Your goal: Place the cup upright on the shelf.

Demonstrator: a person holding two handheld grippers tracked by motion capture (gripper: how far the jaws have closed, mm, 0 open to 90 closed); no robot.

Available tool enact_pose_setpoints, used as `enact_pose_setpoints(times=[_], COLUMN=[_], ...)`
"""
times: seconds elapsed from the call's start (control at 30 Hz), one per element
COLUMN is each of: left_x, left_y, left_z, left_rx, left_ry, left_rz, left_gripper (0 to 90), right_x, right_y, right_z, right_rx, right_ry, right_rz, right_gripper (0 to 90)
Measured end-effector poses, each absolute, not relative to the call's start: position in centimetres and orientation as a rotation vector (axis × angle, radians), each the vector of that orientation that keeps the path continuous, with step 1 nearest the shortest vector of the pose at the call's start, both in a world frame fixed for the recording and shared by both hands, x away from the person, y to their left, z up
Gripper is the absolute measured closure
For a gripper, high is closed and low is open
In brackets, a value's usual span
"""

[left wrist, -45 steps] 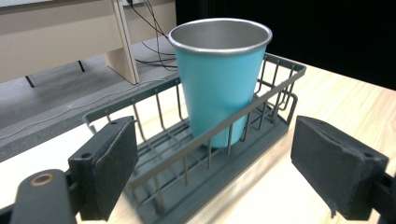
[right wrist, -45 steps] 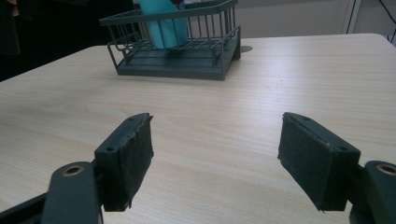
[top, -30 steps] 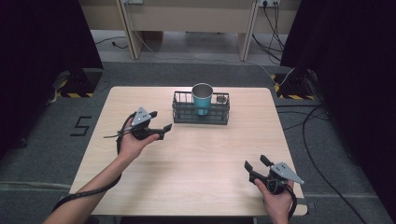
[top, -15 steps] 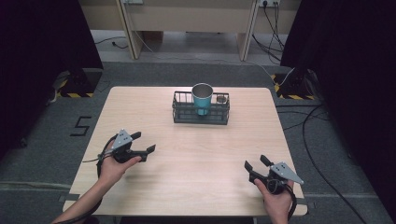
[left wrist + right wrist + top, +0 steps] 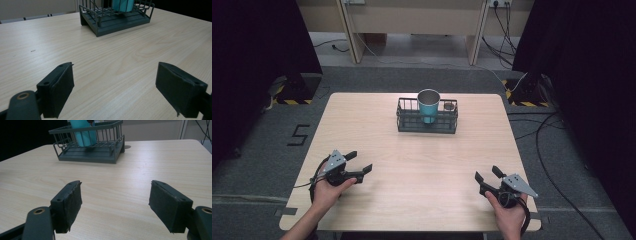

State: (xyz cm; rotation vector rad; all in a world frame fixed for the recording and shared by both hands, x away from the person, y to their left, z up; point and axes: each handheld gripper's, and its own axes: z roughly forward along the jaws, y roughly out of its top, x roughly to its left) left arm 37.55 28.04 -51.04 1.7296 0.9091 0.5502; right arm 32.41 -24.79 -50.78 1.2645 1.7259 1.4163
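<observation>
Over the last second I had drawn my left gripper [image 5: 360,162] back from just in front of the wire basket [image 5: 427,123] to the near left part of the tabletop [image 5: 422,165], while my right gripper [image 5: 488,179] kept its place at the near right edge. Both sets of jaws were spread wide with nothing between them, and both hung low over bare wood, well apart from the basket. The teal cup [image 5: 428,105] stood upright inside the basket at the far middle of the tabletop, with a small dark round thing [image 5: 448,106] at the basket's right end; I could not tell what that was. With my left hand pulled away empty and the cup seated in the basket, I judged that the placing was done and I was settling both hands back to rest. The high view gave me the whole layout, both hands and the cup's open rim. My left gripper view instead showed my own spread jaws up close, the wood grain between them, and the basket's solid base [image 5: 117,21] with the cup's lower wall [image 5: 123,5] behind the wires. My right gripper view showed the basket [image 5: 90,142] from its other side, the cup [image 5: 83,132] toward its left end there.
</observation>
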Motion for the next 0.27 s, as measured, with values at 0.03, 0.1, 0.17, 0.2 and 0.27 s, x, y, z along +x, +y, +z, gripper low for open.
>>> enact_pose_setpoints(times=[0.03,0.1,0.17,0.2,0.27], left_x=[37.46,37.36,37.34,37.35,37.36], left_y=[28.08,28.14,28.17,28.18,28.17], left_z=[-50.96,-50.78,-50.67,-50.64,-50.65], left_rx=[1.726,1.722,1.716,1.714,1.714], left_ry=[0.902,0.892,0.889,0.887,0.885], left_rz=[0.552,0.561,0.566,0.568,0.568], left_gripper=[14.4,14.4,14.4,14.4,14.4], right_x=[32.39,32.32,32.33,32.36,32.37], right_y=[-24.82,-24.90,-24.95,-24.97,-24.89], right_z=[-50.77,-50.71,-50.71,-50.72,-50.70], right_rx=[1.262,1.257,1.259,1.256,1.261], right_ry=[1.722,1.715,1.712,1.711,1.711], right_rz=[1.417,1.416,1.414,1.410,1.414], right_gripper=[26.5,26.3,26.2,26.1,25.5])
